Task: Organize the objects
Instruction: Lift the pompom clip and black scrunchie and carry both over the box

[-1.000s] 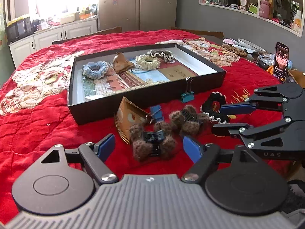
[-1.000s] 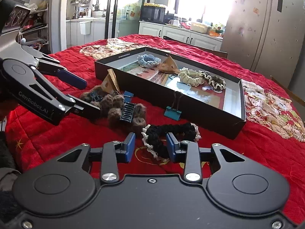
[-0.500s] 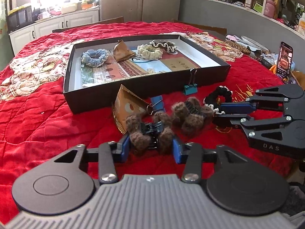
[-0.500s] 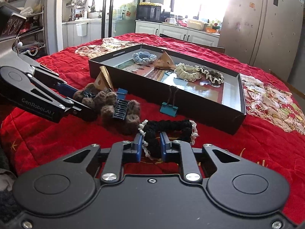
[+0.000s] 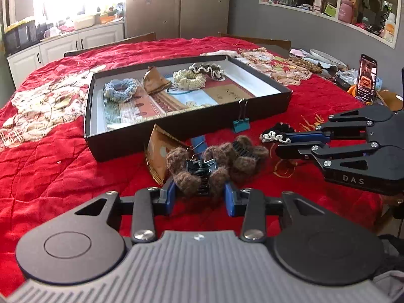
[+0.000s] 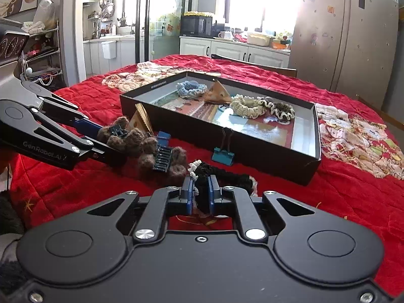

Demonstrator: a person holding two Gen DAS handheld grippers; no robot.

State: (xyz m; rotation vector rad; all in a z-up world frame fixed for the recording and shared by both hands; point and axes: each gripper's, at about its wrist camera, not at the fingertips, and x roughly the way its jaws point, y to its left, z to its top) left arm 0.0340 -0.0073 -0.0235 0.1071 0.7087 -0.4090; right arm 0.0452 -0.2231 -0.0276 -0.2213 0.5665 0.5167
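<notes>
Both grippers closing, left gripper [image 5: 199,193] on furry clip [image 5: 198,174], right gripper [image 6: 200,193] on scrunchie [image 6: 222,174]

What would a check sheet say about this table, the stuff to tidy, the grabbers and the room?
Surface: red quilted cloth over the table.
Job's things: black tray holds three scrunchies and a brown packet; outside lie two brown fuzzy hair claws, another packet, teal binder clip, blue binder clip.
Clutter: phone standing upright, patterned cloths.
Grippers: left gripper closing around fuzzy hair claw; right gripper closing on black scrunchie.
Cables: nothing seen.
Surroundings: kitchen cabinets, microwave, wall shelf.
</notes>
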